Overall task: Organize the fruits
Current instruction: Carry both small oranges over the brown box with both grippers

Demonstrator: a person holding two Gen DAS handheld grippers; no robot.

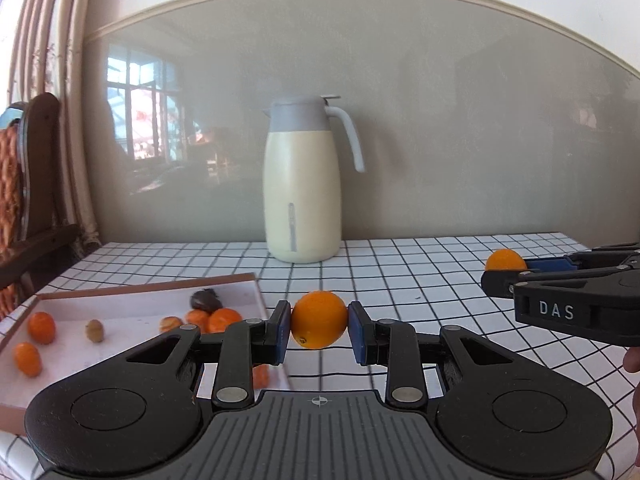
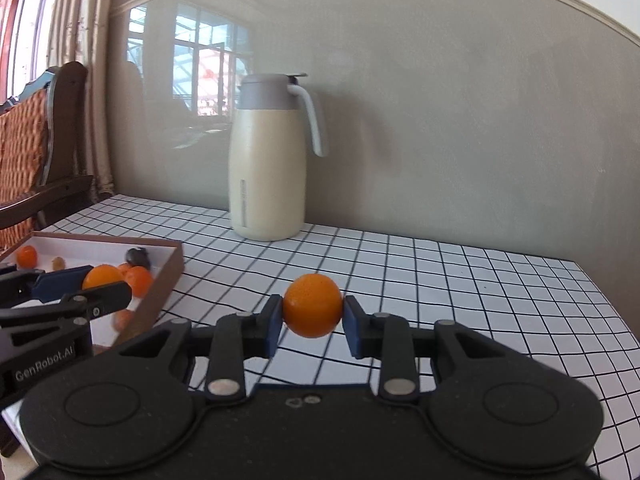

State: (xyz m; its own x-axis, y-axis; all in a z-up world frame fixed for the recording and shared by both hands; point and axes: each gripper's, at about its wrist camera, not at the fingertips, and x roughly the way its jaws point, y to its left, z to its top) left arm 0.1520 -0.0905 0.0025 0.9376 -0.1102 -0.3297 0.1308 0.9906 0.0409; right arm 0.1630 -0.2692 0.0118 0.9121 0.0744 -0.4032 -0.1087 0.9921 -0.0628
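My left gripper (image 1: 319, 326) is shut on a small orange (image 1: 319, 319) and holds it above the checked tablecloth, just right of the shallow brown tray (image 1: 132, 286). The tray holds several small oranges (image 1: 41, 327), a brown kiwi-like fruit (image 1: 95, 330) and a dark fruit (image 1: 205, 300). My right gripper (image 2: 312, 312) is shut on another orange (image 2: 312, 305) above the cloth. It shows at the right in the left wrist view (image 1: 505, 266), still holding its orange (image 1: 505, 259). The left gripper (image 2: 105, 280) shows at the left in the right wrist view, over the tray (image 2: 170, 258).
A cream and grey thermos jug (image 1: 303, 184) stands at the back of the table near the wall. A wooden chair (image 1: 30, 184) and curtain are at the far left. The table's right edge (image 2: 600, 292) runs near the right gripper.
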